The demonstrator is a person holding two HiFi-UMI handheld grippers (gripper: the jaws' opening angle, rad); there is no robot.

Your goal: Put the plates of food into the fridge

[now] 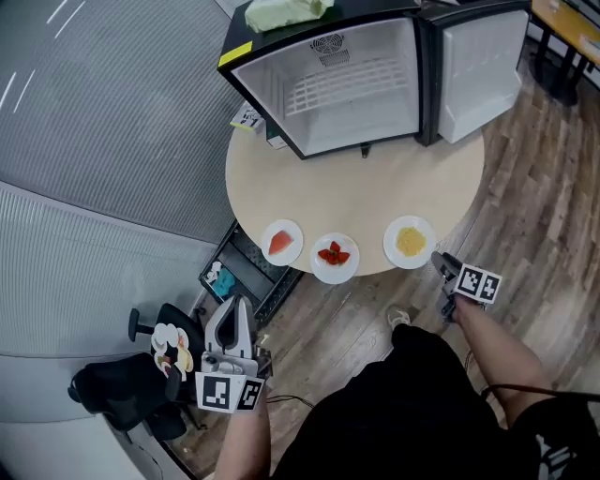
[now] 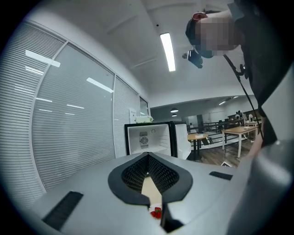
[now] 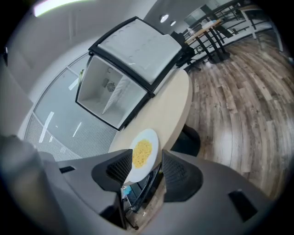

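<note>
Three white plates sit along the near edge of the round table (image 1: 375, 178): one with orange food (image 1: 282, 242), one with red strawberries (image 1: 334, 256), one with yellow food (image 1: 410, 241). Behind them a black mini fridge (image 1: 347, 89) stands with its door (image 1: 478, 61) swung wide and its white inside bare. My right gripper (image 1: 442, 263) is open just off the table edge beside the yellow plate (image 3: 142, 153), whose near rim shows between the jaws. My left gripper (image 1: 232, 314) is shut and holds nothing, low and left of the table; the strawberries (image 2: 156, 212) show past its jaws.
A black office chair (image 1: 122, 389) stands at the lower left beside my left gripper. A dark rack with small items (image 1: 239, 272) sits under the table's near left side. A green object (image 1: 281, 11) lies on the fridge top. A white shoe (image 1: 401, 317) rests on the wood floor.
</note>
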